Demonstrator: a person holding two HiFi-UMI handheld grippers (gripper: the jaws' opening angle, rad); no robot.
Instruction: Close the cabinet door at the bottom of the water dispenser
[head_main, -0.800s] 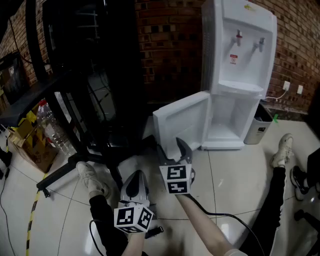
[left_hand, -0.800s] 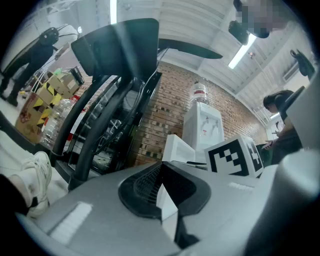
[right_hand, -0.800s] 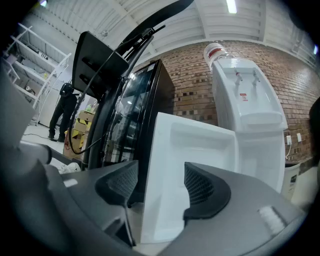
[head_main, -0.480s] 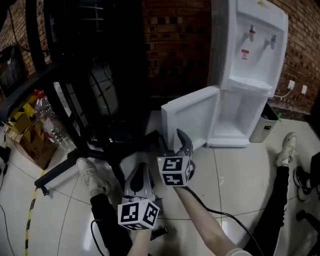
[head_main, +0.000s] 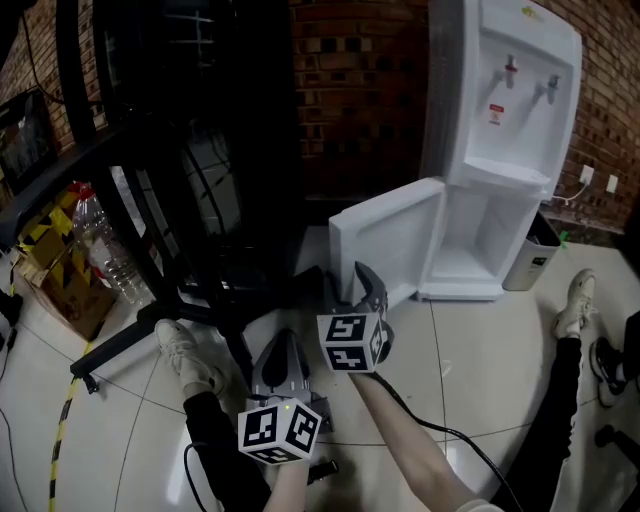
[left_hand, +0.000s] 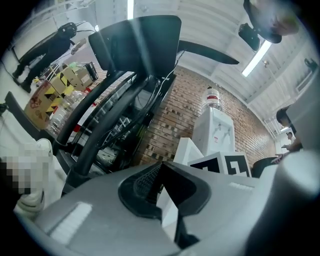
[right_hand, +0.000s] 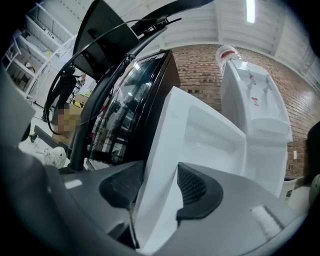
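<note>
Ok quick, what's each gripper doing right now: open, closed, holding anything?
Left gripper: closed, holding nothing.
Right gripper: open; the free edge of the cabinet door lines up between its jaws.

Head view's top edge cuts off the water dispenser (head_main: 505, 120).

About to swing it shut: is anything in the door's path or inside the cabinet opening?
Nothing visible. The cabinet opening looks empty, and the floor between it and the door is bare.
</note>
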